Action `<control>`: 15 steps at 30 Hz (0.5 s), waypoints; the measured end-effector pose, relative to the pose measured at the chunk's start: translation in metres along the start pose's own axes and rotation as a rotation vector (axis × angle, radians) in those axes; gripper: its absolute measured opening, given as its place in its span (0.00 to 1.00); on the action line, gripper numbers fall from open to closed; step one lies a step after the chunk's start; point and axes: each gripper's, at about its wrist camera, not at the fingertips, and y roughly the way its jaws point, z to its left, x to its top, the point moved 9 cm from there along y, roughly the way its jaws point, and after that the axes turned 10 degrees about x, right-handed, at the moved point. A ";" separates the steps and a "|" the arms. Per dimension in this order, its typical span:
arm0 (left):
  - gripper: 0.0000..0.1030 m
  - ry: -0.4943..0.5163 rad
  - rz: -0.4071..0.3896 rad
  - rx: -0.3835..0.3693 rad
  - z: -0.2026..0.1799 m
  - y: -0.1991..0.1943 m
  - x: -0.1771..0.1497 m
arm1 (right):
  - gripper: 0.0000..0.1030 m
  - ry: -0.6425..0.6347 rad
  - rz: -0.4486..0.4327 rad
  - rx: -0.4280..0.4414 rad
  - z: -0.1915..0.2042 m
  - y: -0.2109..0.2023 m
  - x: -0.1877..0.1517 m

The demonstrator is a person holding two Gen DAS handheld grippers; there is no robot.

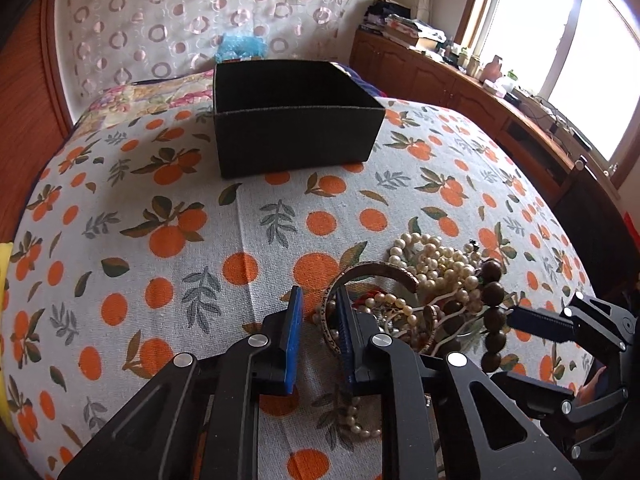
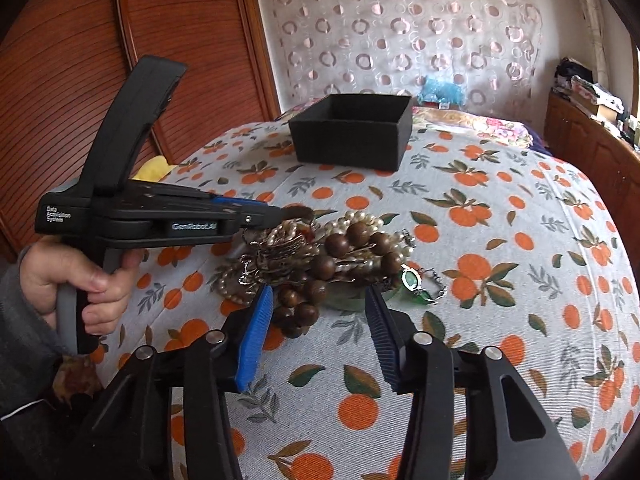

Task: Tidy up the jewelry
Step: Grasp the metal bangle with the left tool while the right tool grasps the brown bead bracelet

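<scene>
Right, the jewelry pile [image 2: 320, 264] sits toward the near edge of the bed [image 1: 120, 200], well short of the black box [image 1: 294, 120] further up the spread. The left gripper [image 1: 320, 300] is in at the pile's left side, its jaws narrowed across the rim of a brown bangle [image 1: 372, 276]: one pad outside the ring, one inside. Whether they actually pinch it, I cannot tell. The bangle's open face tilts up and its rim runs across the jaws, so a straight lift looks like the call. The right gripper [image 2: 320, 300] hangs at the pile's near side with jaws spread wide, the wooden bead strand [image 2: 352, 248] between and just ahead of them, gripping nothing. The box looks empty as far as its interior shows; its floor is hidden. A green-stoned watch [image 2: 414, 282] lies at the pile's right fringe.
</scene>
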 end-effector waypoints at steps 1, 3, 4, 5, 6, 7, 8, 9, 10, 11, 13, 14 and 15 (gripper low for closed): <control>0.09 -0.001 -0.003 -0.008 0.000 0.000 0.000 | 0.45 -0.001 0.005 -0.002 -0.001 0.001 -0.001; 0.05 -0.004 -0.009 -0.004 0.001 -0.001 0.000 | 0.42 -0.004 0.017 -0.007 -0.001 0.005 -0.002; 0.05 -0.004 -0.014 0.007 0.002 -0.002 0.000 | 0.41 -0.004 0.020 -0.011 -0.002 0.006 -0.003; 0.05 -0.004 -0.024 0.013 0.002 -0.003 0.000 | 0.41 -0.002 0.023 -0.013 -0.003 0.007 -0.003; 0.05 -0.006 -0.029 0.017 0.003 -0.004 0.000 | 0.40 0.001 0.028 -0.015 -0.004 0.008 -0.004; 0.05 -0.011 -0.037 0.021 0.003 -0.006 0.000 | 0.39 0.003 0.031 -0.016 -0.005 0.009 -0.005; 0.05 -0.014 -0.041 0.022 0.004 -0.007 0.000 | 0.39 0.005 0.035 -0.017 -0.006 0.010 -0.005; 0.05 -0.019 -0.049 0.026 0.005 -0.009 -0.001 | 0.38 0.007 0.040 -0.019 -0.007 0.011 -0.006; 0.05 -0.020 -0.054 0.027 0.005 -0.011 -0.001 | 0.38 0.007 0.041 -0.022 -0.008 0.013 -0.006; 0.05 -0.019 -0.058 0.027 0.005 -0.013 -0.001 | 0.37 0.008 0.041 -0.024 -0.009 0.013 -0.006; 0.05 -0.014 -0.066 0.029 0.003 -0.016 -0.002 | 0.33 0.009 0.044 -0.028 -0.011 0.014 -0.006; 0.05 -0.010 -0.068 0.034 0.002 -0.016 -0.002 | 0.25 0.007 0.045 -0.029 -0.011 0.013 -0.006; 0.05 -0.008 -0.069 0.038 0.003 -0.016 -0.002 | 0.17 0.009 0.044 -0.024 -0.012 0.012 -0.006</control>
